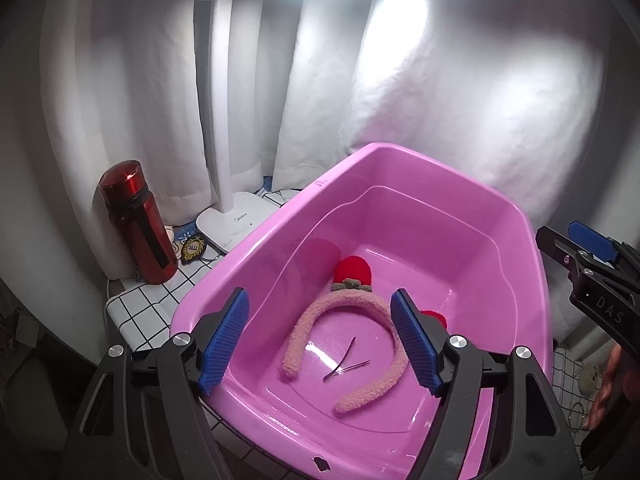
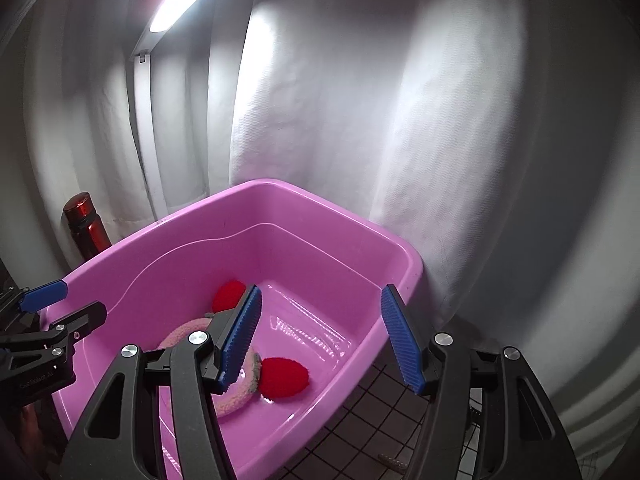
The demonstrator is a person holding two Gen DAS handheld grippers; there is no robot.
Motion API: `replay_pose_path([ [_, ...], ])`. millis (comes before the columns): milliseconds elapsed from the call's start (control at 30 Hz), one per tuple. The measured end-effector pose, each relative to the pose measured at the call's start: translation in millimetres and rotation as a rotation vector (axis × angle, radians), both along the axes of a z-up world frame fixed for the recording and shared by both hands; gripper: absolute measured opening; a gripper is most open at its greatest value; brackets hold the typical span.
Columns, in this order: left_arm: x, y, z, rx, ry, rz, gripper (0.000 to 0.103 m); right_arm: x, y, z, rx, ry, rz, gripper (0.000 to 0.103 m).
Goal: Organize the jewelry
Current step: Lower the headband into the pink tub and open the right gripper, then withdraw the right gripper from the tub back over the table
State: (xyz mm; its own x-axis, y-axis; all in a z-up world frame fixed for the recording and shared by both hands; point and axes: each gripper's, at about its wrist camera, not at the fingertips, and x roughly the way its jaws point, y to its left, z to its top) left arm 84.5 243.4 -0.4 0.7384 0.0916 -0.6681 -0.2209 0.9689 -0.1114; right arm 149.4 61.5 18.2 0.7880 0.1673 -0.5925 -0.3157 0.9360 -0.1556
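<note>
Blue pads on my left gripper (image 1: pixel 324 344) and right gripper (image 2: pixel 320 336) both gape, holding nothing. Fuzzy headband (image 1: pixel 340 312) lies on the pink tub (image 1: pixel 400 152) floor at 12 o'clock, hairpins (image 1: pixel 344 364) inside its arc. Looks light and squashy, I'd pinch mid-band; pins look slippery

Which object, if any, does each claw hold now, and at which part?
Nothing is held. The left claw and right claw both stand open above the pink plastic tub; the fluffy pink headband lies free inside.
</note>
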Motion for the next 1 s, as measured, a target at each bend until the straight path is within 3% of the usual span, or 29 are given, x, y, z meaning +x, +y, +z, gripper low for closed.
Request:
replay_pose_path([
  [833,-48.0,-37.9,19.3,0.024,0.001,-0.022,0.076,-76.1,-48.6,15.0,0.046,-0.028,-0.025,0.06],
  [1000,-61.8,-57.2,20.3,-0.006,0.008,-0.057,0.076,-99.6,-67.8,20.1,0.034,-0.04,-0.033,0.06],
])
